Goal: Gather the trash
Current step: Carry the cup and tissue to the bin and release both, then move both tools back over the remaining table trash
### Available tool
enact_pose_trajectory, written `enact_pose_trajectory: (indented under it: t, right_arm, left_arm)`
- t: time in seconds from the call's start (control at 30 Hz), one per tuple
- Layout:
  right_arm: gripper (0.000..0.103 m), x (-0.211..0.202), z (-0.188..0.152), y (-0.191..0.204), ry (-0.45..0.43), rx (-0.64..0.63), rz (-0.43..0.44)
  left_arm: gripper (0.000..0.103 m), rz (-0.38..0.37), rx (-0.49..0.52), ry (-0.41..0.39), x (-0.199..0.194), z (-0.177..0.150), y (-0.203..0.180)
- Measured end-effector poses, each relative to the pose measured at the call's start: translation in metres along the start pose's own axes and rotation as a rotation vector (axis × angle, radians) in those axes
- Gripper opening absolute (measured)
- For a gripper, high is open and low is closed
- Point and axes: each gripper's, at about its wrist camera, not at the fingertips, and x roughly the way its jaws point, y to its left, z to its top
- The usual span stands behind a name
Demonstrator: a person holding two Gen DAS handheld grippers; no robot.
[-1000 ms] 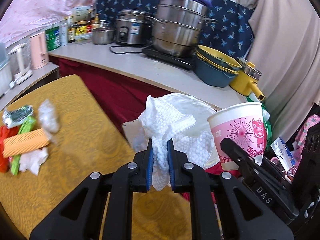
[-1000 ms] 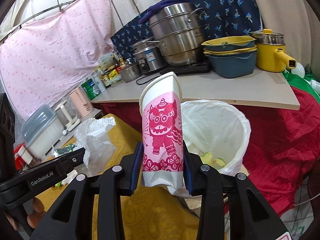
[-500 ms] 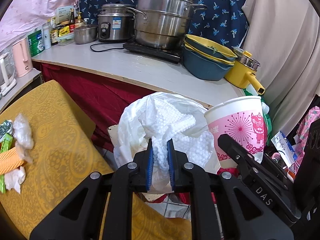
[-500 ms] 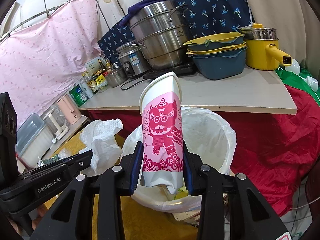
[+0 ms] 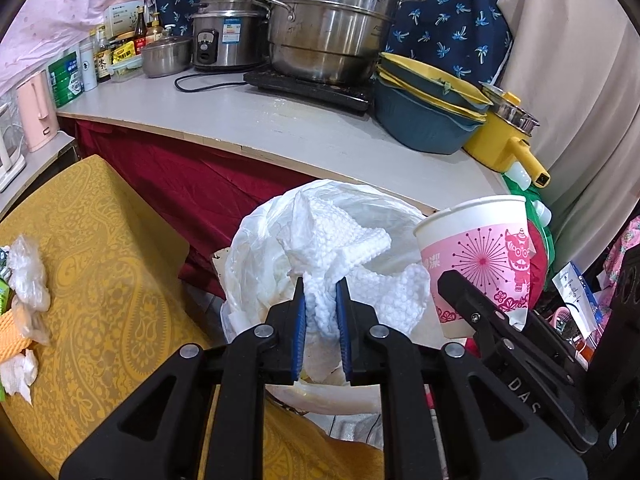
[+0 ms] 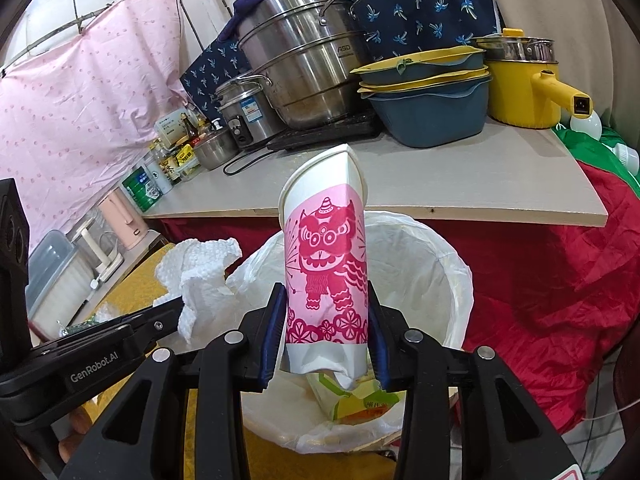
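Observation:
My left gripper [image 5: 320, 292] is shut on a crumpled white paper towel [image 5: 340, 240], held over the mouth of the white-bagged trash bin [image 5: 248, 264]. My right gripper [image 6: 326, 300] holds a squashed pink-and-white paper cup [image 6: 324, 248] upright above the same bin [image 6: 440, 264]. Its jaws are opening, and the pads still touch the cup's sides. The cup [image 5: 476, 248] also shows to the right in the left wrist view. The towel [image 6: 200, 272] hangs at the left in the right wrist view. More trash lies on the yellow table: clear plastic wrap [image 5: 26, 276], an orange wrapper [image 5: 12, 344], a tissue [image 5: 16, 372].
Behind the bin runs a counter [image 5: 280, 128] draped in red cloth, carrying a steel steamer [image 5: 332, 20], rice cooker [image 5: 224, 36], stacked blue basins [image 5: 424, 120] and a yellow pot [image 5: 504, 140]. A pink kettle [image 5: 36, 112] stands at the left. Food scraps lie inside the bin.
Both grippers have moved off the yellow table and down over the bin, carrying towel and cup. The table trash has slid toward the left edge of the left wrist view.

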Motion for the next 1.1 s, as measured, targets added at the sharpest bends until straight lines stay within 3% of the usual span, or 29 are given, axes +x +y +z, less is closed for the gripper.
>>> enact_pose_trajectory:
  t: [0.1, 0.27, 0.37, 0.47, 1.1]
  right_arm:
    - [0.039, 0.003, 0.002, -0.002, -0.001, 0.010, -0.006]
    - [0.050, 0.000, 0.005, -0.003, -0.017, 0.023, -0.009]
    - [0.052, -0.004, 0.008, -0.002, -0.029, 0.024, -0.009]
    - [0.056, -0.010, 0.009, 0.000, -0.042, 0.023, -0.007]
    - [0.056, -0.047, 0.007, 0.051, -0.078, -0.062, 0.045]
  left_arm:
    - [0.018, 0.000, 0.004, 0.007, 0.003, 0.000, -0.001]
    - [0.038, 0.010, -0.006, -0.008, 0.003, 0.003, 0.000]
    - [0.042, 0.014, -0.009, -0.020, 0.000, 0.005, 0.000]
    - [0.042, 0.022, -0.009, -0.030, -0.006, 0.006, 0.003]
    - [0.043, 0.058, -0.054, -0.108, -0.069, -0.004, 0.031]
